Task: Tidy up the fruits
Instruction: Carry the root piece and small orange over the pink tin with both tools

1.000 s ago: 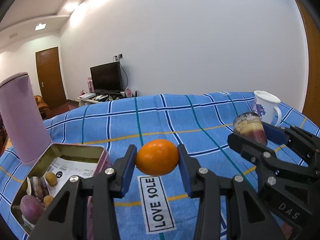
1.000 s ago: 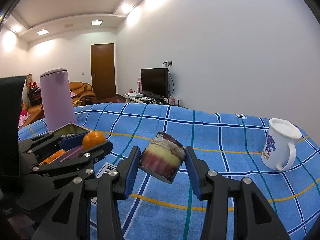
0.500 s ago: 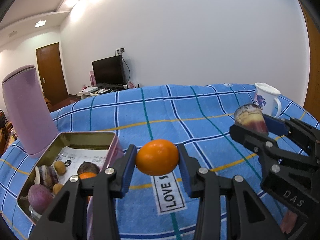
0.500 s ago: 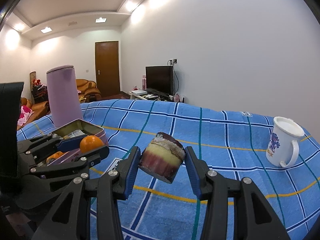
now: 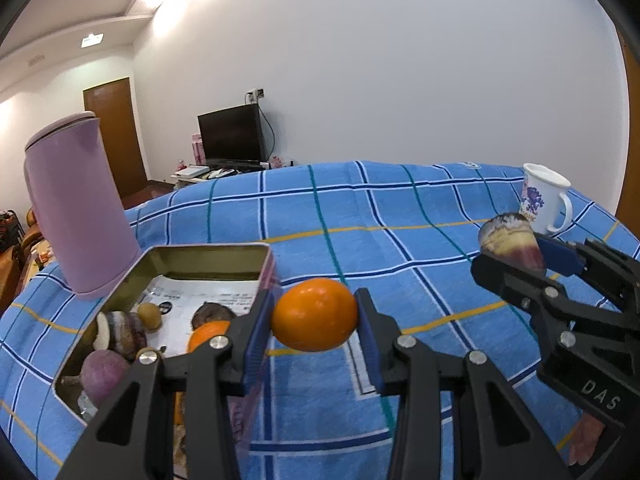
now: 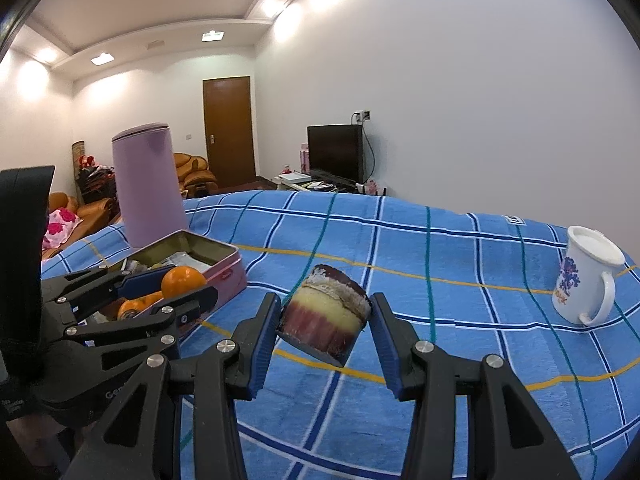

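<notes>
White walls and a recessed ceiling with bright downlights enclose the room; a brown door (image 6: 229,130) stands at 11 o'clock in the right wrist view, and a dark television (image 6: 335,153) sits on a low stand at 12 o'clock. Nearer, a blue checked cloth (image 5: 352,216) with navy, teal and yellow lines covers the whole work surface.

On that cloth, at 9 o'clock in the left wrist view, an open tin box (image 5: 216,254) holds several fruits, with a tall lilac container (image 5: 76,208) just behind it at 10 o'clock. A white mug (image 6: 588,276) with a purple print stands well apart at 3 o'clock in the right wrist view.

The left gripper (image 5: 316,320) is clamped on an orange (image 5: 315,314), held in the air beside the tin's near right corner. The right gripper (image 6: 325,316) pinches a cut fruit piece (image 6: 326,314), purple below and yellow above, tilted above the cloth.
</notes>
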